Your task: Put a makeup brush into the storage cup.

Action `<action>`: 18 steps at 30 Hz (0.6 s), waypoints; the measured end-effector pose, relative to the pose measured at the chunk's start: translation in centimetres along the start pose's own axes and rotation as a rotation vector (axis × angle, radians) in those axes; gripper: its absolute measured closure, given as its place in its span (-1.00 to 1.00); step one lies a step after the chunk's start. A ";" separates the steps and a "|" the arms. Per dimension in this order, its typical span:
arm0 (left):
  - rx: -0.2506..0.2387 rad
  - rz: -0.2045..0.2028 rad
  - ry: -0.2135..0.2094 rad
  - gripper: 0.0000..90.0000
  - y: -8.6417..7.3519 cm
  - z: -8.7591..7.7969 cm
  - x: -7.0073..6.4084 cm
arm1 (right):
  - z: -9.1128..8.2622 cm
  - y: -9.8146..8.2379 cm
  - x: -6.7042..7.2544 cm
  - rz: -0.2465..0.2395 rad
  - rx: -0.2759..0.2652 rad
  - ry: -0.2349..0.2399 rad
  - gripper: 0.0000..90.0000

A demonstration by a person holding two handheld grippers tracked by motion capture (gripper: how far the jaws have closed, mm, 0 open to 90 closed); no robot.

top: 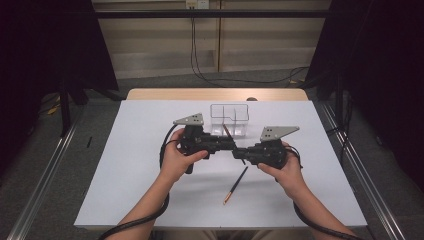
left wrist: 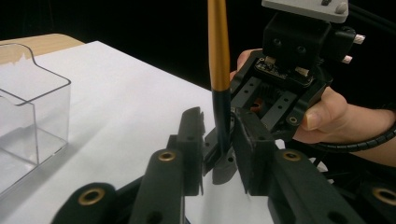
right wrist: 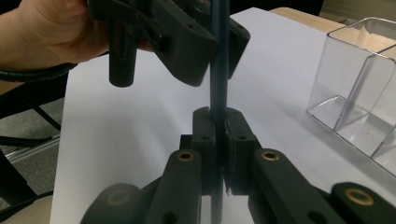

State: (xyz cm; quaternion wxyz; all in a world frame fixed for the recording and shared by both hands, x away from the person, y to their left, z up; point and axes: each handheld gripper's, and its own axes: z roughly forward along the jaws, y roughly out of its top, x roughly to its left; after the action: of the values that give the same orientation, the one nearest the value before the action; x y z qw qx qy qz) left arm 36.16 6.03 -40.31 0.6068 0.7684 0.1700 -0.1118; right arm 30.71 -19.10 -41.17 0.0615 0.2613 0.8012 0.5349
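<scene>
Right now we see both grippers meeting over the middle of the table [top: 125, 165], tip to tip, with one pencil [left wrist: 218, 51] between them. The right gripper [right wrist: 219, 122] is clenched on that pencil: in its own view the two jaws press the dark shaft from both sides. The left gripper [left wrist: 219, 140] stands around the same shaft a little higher up. In its view we make out a gap between one jaw and the shaft, so it is not gripping.

The pencil is off the table and stands nearly upright. Its long axis runs top to bottom in both gripper views, with the orange part up and the black part down in the jaws. From the high view it leans slightly, the upper end tipped away from us toward the clear box [top: 229, 120], which sits just behind the grippers.

A spare pencil [top: 235, 186] lies flat on the table nearer to us. Its long axis runs on a diagonal: the orange tip points toward our near left, and the black end points up toward the right gripper, just below the right hand [top: 285, 170].
</scene>
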 end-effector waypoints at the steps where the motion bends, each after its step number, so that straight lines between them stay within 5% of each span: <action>1: 0.003 0.002 -0.003 0.67 -0.1 0.2 -0.1 | 0.1 0.0 0.0 0.005 -0.007 0.002 0.88; 18: -0.003 -0.003 0.017 0.85 0.0 1.1 -0.3 | 0.7 0.1 0.1 0.022 0.002 -0.008 0.87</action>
State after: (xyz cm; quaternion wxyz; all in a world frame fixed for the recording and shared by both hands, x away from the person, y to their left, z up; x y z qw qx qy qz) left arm 35.88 4.93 -40.50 0.6061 0.7683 0.1764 -0.1058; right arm 30.90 -18.49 -41.38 0.0587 0.2721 0.7985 0.5338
